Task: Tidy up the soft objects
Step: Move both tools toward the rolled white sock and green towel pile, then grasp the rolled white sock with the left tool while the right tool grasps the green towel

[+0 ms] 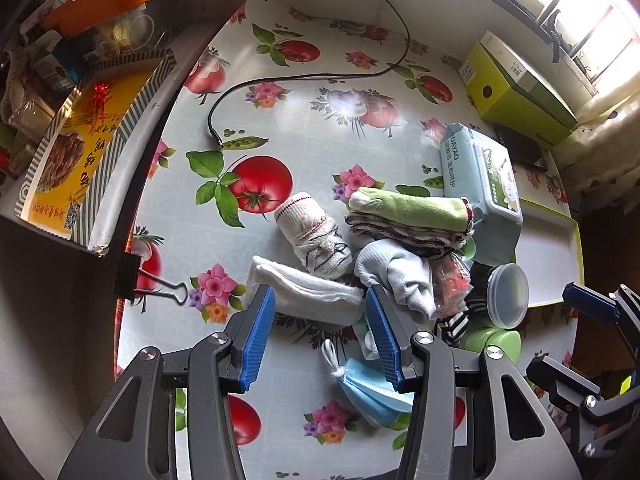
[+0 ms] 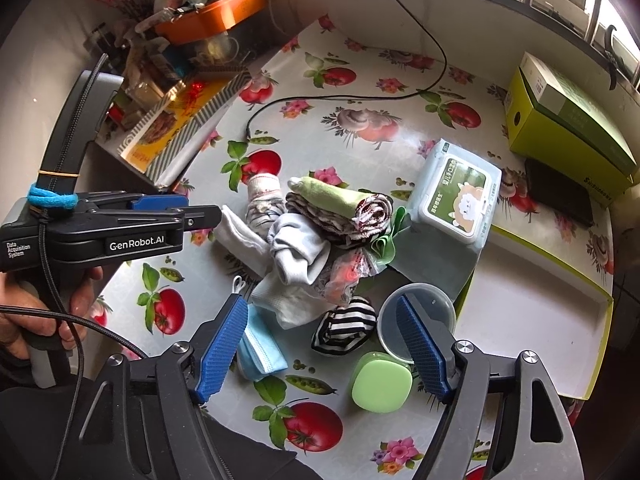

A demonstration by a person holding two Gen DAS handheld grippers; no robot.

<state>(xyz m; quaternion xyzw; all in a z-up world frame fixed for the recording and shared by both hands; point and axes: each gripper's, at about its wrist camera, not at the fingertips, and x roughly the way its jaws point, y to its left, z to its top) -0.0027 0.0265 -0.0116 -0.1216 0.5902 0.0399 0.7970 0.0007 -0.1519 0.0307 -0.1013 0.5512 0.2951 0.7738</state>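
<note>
A heap of soft things lies mid-table: a folded white cloth [image 1: 308,292], a rolled white sock [image 1: 314,236], a grey sock [image 1: 396,272], a folded green and patterned cloth stack [image 1: 412,216], a striped sock [image 2: 344,326] and a blue face mask [image 1: 372,390]. My left gripper [image 1: 320,300] is open, its jaws on either side of the white cloth's near end. My right gripper [image 2: 320,320] is open and empty, just above the striped sock and mask [image 2: 260,350]. The left gripper also shows in the right wrist view [image 2: 176,206].
A wet-wipes pack [image 2: 456,196], a clear plastic tub [image 2: 416,320] and a green case [image 2: 382,382] sit to the right. A shallow white tray with a yellow rim [image 2: 532,312] is at the right edge. A green box [image 2: 568,120], a black cable [image 1: 280,80] and a binder clip [image 1: 160,284] are also there.
</note>
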